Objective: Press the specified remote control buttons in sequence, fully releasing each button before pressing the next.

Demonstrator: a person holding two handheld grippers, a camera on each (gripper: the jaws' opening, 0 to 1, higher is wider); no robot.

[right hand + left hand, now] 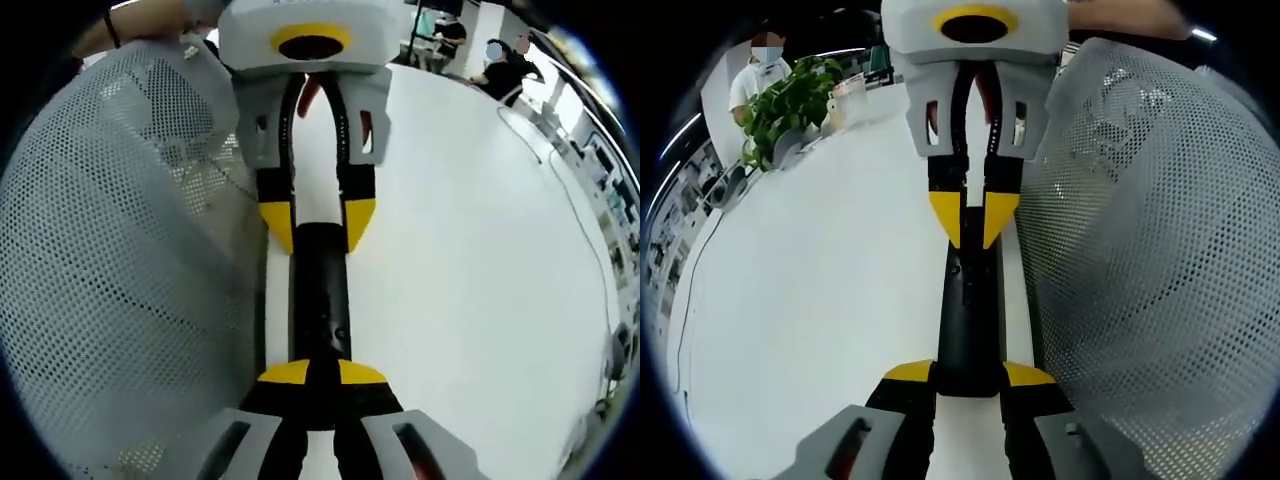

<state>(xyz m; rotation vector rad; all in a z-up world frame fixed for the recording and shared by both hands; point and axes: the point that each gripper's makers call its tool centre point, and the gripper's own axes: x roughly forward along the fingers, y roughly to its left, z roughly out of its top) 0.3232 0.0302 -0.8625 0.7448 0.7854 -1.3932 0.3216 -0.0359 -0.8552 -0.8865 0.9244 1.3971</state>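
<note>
A long black remote control [968, 320] lies on the white table [820, 300], running lengthwise between the two grippers. My left gripper [970, 373] is shut on its near end, one yellow tip against each side. My right gripper [972, 228] comes in from the top of the left gripper view, shut, its yellow tips together and touching the remote's far end. In the right gripper view the same remote [320, 300] runs from my right gripper [322, 373], shut over its near end, to my left gripper [320, 228], which clasps the far end. The buttons are too dark to make out.
A white mesh chair back [1150, 260] stands close beside the remote, also the chair back [120, 260]. A potted plant [790, 100] and a person [762, 62] are at the table's far edge. More people [500, 60] sit far off. A cable [580, 210] runs along the table edge.
</note>
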